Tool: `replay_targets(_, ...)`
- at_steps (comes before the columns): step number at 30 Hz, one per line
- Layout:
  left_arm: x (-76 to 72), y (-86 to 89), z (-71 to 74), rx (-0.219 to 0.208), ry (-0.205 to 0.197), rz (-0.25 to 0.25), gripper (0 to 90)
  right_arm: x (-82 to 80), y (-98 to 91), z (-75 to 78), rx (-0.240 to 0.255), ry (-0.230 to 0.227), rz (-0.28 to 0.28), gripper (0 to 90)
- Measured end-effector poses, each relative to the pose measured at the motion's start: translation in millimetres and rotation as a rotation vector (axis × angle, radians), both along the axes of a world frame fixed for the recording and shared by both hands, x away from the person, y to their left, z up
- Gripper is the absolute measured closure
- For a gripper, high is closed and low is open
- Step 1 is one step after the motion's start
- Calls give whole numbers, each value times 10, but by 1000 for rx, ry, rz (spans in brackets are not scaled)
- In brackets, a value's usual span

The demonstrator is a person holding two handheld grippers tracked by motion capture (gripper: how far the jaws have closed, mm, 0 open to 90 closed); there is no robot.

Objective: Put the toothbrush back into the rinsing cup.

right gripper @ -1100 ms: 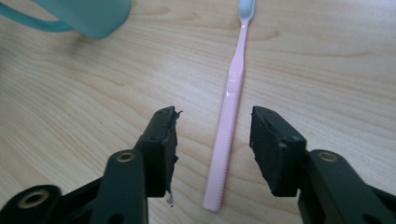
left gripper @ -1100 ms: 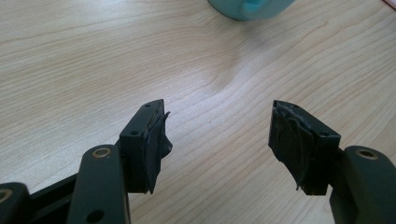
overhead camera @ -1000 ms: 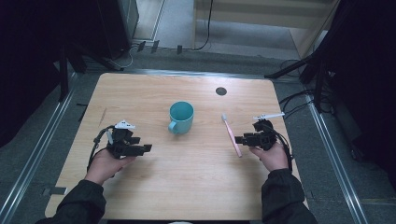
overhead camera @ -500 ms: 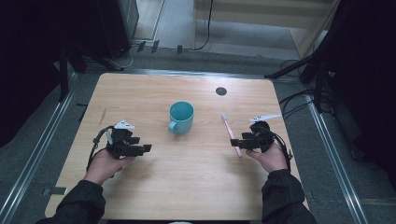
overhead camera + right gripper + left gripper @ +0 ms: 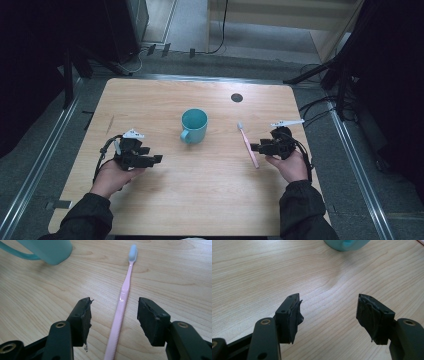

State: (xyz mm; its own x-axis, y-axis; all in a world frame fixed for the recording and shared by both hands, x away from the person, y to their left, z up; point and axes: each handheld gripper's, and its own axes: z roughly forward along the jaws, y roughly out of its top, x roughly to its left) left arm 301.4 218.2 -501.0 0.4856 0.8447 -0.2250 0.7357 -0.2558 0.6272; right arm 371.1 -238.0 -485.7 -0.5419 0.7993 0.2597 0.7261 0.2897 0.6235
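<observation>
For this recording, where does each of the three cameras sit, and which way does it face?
High view: above the person's side, looking forward and down on the wooden table; forearms, left gripper and right gripper show.
Left gripper view: rides the left gripper, facing the teal mug; open jaws show.
Right gripper view: rides the right gripper, open jaws either side of the pink toothbrush, not gripping.
Shared: both gripper views catch the mug; the high view also shows mug and toothbrush.

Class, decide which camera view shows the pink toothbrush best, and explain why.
The right gripper view: the toothbrush lies large between the open jaws, bristles and ribbed handle clear. The high view shows it whole but small, beside the right gripper. The left gripper view catches at most a pink sliver.
</observation>
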Motion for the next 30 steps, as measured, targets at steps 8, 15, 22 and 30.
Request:
replay_targets(8, 0, 2, -2, 1, 1, -1, 361, 4, -1, -2, -17, 24, 3, 523)
replay_targets(15, -1, 7, 2, -2, -1, -1, 361, 19, 14, 7, -43, 50, -24, 526)
replay_targets(22, 3, -1, -1, 0, 0, -4, 362, 92, 55, -5, -102, 106, -46, 554)
replay_targets(30, 8, -9, -8, 2, 8, -7, 361, 203, 199, -27, -178, 140, -50, 557)
